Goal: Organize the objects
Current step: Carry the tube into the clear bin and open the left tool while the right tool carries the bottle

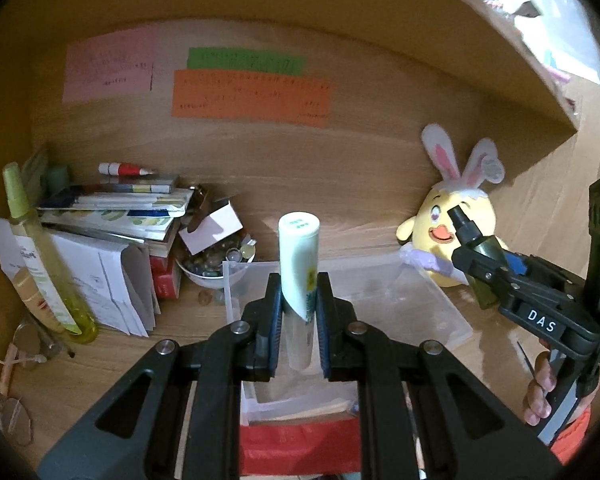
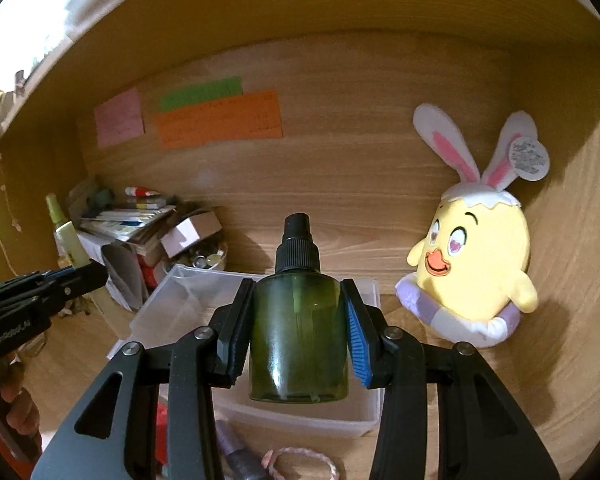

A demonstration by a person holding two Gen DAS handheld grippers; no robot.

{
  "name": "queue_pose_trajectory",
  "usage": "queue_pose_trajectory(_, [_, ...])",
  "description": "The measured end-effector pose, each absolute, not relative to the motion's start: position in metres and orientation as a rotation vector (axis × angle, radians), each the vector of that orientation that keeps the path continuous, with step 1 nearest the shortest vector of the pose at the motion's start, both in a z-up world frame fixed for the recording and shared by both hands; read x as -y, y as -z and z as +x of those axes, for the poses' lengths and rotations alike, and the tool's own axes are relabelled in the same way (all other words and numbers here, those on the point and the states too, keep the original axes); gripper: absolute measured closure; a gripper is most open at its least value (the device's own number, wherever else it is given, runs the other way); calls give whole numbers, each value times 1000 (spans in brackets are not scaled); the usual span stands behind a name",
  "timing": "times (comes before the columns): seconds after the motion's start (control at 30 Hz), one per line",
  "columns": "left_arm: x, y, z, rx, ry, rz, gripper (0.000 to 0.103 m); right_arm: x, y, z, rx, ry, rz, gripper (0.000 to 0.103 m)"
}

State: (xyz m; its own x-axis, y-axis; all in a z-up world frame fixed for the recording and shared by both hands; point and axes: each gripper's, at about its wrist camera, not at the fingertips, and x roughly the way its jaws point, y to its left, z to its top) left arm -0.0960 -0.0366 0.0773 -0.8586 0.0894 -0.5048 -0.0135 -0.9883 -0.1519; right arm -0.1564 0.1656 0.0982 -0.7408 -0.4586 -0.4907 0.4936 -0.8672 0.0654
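My left gripper is shut on a slim white tube with a yellow-green label, held upright above a clear plastic box. My right gripper is shut on a dark green spray bottle with a black pump top, also upright over the same clear box. In the left wrist view the right gripper shows at the right with the green bottle in it. In the right wrist view the left gripper shows at the left with the pale tube.
A yellow chick plush with rabbit ears leans in the right corner of the wooden alcove. A pile of books and papers, a bowl of small items and a tall yellow-green bottle crowd the left. Coloured notes hang on the back wall. A pink braided cord lies near the front.
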Motion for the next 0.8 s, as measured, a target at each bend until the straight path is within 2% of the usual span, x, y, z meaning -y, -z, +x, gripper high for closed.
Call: queue_pose_trajectory(0.8, [36, -26, -156, 238, -2920, -1057, 88, -146, -27, -217, -131, 2477, 993, 65])
